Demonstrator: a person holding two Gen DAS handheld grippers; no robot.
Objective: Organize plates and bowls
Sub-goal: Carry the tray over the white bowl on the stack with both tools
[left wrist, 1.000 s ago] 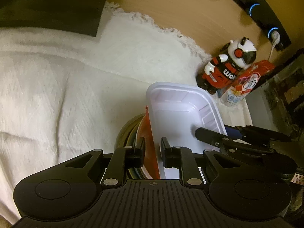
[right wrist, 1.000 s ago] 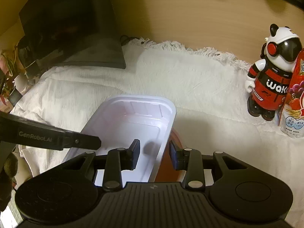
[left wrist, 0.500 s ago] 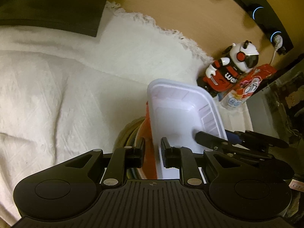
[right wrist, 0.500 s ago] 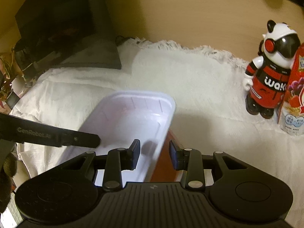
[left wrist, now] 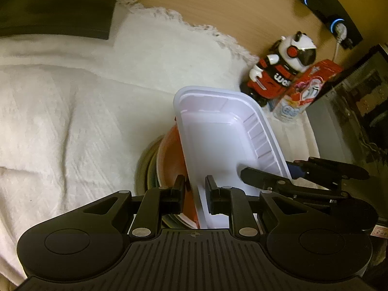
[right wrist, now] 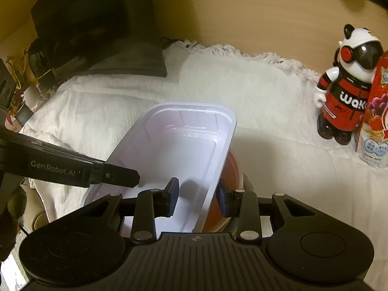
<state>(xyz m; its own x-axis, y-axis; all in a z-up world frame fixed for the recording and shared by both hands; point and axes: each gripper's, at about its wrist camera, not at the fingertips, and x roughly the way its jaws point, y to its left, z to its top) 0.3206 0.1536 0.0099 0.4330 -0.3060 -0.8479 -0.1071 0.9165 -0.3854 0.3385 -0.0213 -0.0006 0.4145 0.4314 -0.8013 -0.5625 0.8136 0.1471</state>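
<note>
Underneath, white fringed cloth covers wooden tabletop.

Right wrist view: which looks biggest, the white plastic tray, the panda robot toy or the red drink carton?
1. White rectangular plastic tray, though nearest the camera.
2. Panda robot toy.
3. Red drink carton, cut off by the edge, so unsure.

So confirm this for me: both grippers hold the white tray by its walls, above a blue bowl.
One detail is off: the bowl under the white tray is orange-red, not blue, as the right wrist view shows. The left gripper and right gripper do each straddle a tray wall.
</note>
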